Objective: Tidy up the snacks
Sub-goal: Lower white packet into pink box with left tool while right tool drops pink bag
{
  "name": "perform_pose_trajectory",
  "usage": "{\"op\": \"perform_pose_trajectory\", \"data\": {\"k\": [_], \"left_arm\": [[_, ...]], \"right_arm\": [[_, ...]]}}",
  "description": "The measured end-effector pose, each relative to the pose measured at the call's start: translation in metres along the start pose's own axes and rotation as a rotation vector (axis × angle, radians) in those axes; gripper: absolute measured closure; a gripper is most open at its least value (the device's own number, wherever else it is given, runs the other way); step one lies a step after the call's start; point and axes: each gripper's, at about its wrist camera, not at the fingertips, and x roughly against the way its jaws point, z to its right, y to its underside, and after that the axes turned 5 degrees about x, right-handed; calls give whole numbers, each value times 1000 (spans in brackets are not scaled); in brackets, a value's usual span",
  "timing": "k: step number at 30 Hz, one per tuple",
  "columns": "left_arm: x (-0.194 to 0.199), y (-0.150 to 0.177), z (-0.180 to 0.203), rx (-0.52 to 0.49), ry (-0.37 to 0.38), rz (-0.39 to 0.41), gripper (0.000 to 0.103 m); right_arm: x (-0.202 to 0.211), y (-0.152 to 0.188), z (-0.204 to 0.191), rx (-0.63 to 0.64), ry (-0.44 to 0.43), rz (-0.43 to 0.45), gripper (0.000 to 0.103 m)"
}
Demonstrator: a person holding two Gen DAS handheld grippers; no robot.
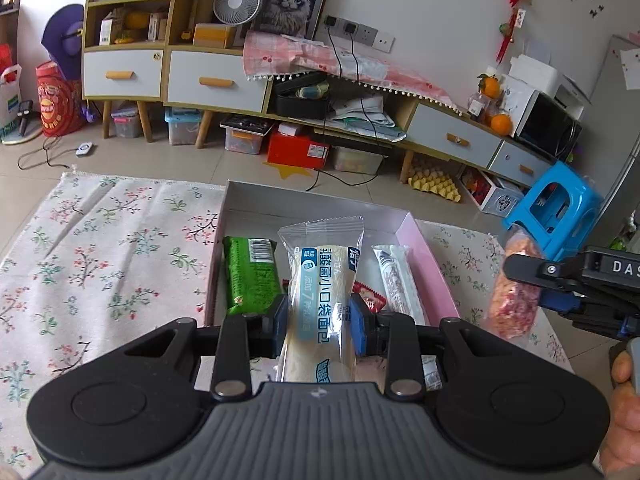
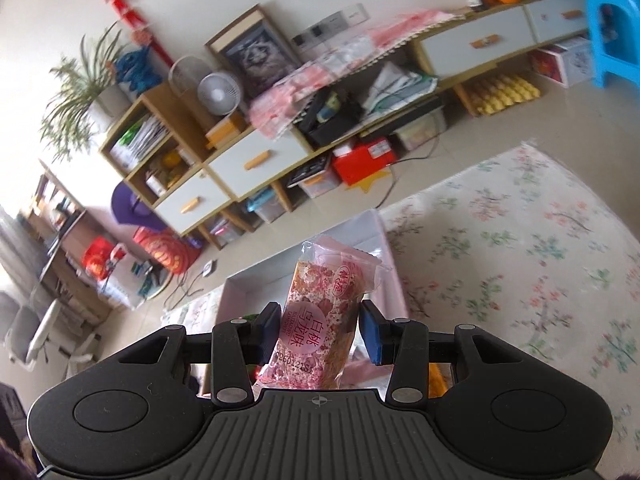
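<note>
My left gripper (image 1: 320, 316) is shut on a clear bread packet (image 1: 320, 272) with blue print, held lengthwise above the near end of a pink-walled box (image 1: 424, 248). Inside the box lie a green packet (image 1: 252, 276), a small red packet (image 1: 370, 298) and a white striped bar (image 1: 396, 276). My right gripper (image 2: 320, 332) is shut on a pink speckled snack packet (image 2: 324, 300), lifted and tilted, with the box (image 2: 256, 280) beyond it. In the left wrist view the right gripper (image 1: 534, 284) and its pink packet (image 1: 514, 292) hover just right of the box.
The box rests on a floral cloth (image 1: 100, 248) spread over the table. A blue plastic stool (image 1: 556, 208) stands past the right edge. A long cabinet (image 1: 216, 80) with drawers lines the far wall. A hand (image 1: 624, 400) holds the right gripper's handle.
</note>
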Motion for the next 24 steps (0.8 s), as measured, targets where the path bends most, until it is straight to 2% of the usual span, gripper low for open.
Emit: {"op": "perform_pose_trajectory", "data": {"k": [10, 12, 15, 19, 24], "left_arm": [[-27, -18, -15, 102, 61, -17, 74], [-34, -21, -18, 124, 59, -25, 74], [-43, -23, -17, 102, 41, -16, 74], [-60, -27, -19, 122, 37, -50, 74], [-79, -27, -14, 88, -14, -64, 74]], "right_arm": [[-32, -15, -11, 103, -10, -28, 61], [-45, -18, -12, 110, -14, -47, 61], [-64, -19, -16, 131, -3, -82, 61], [-85, -19, -23, 204, 27, -119, 61], [-113, -19, -20, 199, 31, -172, 61]]}}
